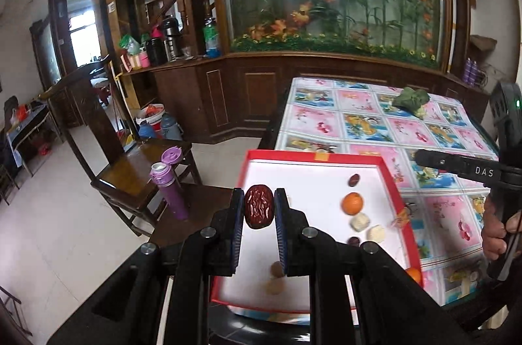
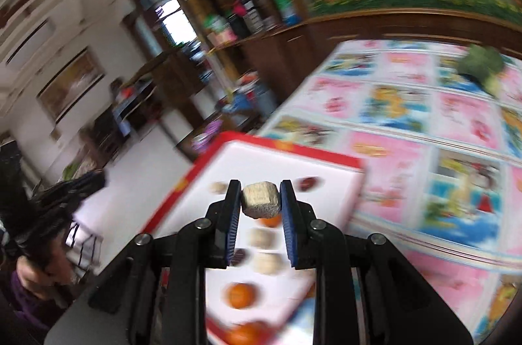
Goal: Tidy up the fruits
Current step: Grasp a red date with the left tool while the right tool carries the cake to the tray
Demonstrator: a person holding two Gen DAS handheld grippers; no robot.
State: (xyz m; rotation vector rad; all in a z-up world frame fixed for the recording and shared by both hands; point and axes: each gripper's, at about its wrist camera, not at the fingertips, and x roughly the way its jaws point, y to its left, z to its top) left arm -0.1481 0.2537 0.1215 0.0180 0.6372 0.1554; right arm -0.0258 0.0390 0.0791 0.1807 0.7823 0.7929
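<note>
The left gripper (image 1: 259,208) is clamped on a wrinkled red date (image 1: 258,206), pinched only between the pad tips, above the near left part of the red-rimmed white tray (image 1: 388,175). The right gripper (image 2: 261,198) is closed on a pale, rough cube-shaped piece (image 2: 261,200), also held right at the tips, above the middle of the tray (image 2: 182,185); its view is smeared by motion.

Risks, as I judge them: both pieces sit at the very end of the fingers, so a jolt or a slight loosening could let either slip out. The date is oval and slick-skinned, so it may rotate or squirt sideways. The cube looks crumbly, and too hard a squeeze could break it. The tray overhangs the counter (image 1: 368,113) edge toward the chair, so a piece dropped near its left rim could bounce to the floor, and pressing down there might tip it. The two grippers work close over one tray and could knock each other.

Below the date lie two tan round pieces (image 1: 275,278). Further right in the tray are an orange (image 1: 352,203), two pale cubes (image 1: 367,227) and two dark dates (image 1: 354,180). Another orange (image 1: 414,275) rests just outside the right rim. A green leafy bundle (image 1: 411,100) lies well apart at the far side.
</note>
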